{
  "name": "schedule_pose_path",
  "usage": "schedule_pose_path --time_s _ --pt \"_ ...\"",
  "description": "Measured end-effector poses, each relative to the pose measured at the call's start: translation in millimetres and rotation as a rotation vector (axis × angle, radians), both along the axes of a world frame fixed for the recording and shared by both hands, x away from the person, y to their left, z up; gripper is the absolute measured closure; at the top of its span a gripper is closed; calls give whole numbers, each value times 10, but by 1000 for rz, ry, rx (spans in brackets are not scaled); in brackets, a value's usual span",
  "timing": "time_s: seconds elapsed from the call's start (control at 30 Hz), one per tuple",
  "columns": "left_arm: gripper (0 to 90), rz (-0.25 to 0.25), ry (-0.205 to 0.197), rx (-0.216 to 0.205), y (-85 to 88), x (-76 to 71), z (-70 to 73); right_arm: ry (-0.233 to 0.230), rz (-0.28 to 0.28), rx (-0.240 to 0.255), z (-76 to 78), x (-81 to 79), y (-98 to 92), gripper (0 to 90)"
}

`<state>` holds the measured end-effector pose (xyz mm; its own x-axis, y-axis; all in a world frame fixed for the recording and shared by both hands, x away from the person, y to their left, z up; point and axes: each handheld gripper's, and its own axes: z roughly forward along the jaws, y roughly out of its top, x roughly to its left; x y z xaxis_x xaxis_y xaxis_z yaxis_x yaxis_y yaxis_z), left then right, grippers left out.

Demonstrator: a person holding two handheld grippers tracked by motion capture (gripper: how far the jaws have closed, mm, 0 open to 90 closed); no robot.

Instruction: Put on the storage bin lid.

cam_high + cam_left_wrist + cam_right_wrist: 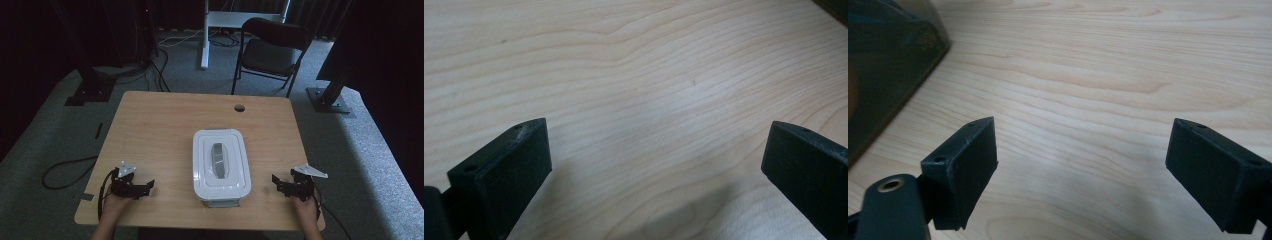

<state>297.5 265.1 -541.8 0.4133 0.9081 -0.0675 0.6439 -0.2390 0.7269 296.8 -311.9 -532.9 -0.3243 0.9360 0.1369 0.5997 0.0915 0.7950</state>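
Observation:
A white lidded box (221,165) with a grey handle (218,160) on its lid sits on the wooden table (160,130), near the front middle. My left gripper (148,186) rests at the front left, jaws pointing toward the box and well apart from it. In the left gripper view, my left gripper (656,150) is open over bare wood. My right gripper (276,183) rests at the front right, also aimed at the box. In the right gripper view, my right gripper (1083,150) is open, with the box's dark side (888,65) at upper left.
A round cable hole (239,107) is near the table's far edge. Behind the table stand a dark chair (270,50) and a white desk leg (204,35). Cables (65,172) lie on the carpet at left. Black stand bases (330,100) flank the table.

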Motion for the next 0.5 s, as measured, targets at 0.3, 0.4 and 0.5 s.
schedule_pose_path --time_s 0.3,0.4,0.5 --pt "1 86 3 11 186 -51 -11 -7 -90 -36 -27 -64 -140 125" --pt "1 109 1 0 247 -35 -7 -3 -116 -46 -47 -60 -165 126" --pt "1 141 8 10 294 -24 -12 11 -128 -73 -59 -55 -162 125"
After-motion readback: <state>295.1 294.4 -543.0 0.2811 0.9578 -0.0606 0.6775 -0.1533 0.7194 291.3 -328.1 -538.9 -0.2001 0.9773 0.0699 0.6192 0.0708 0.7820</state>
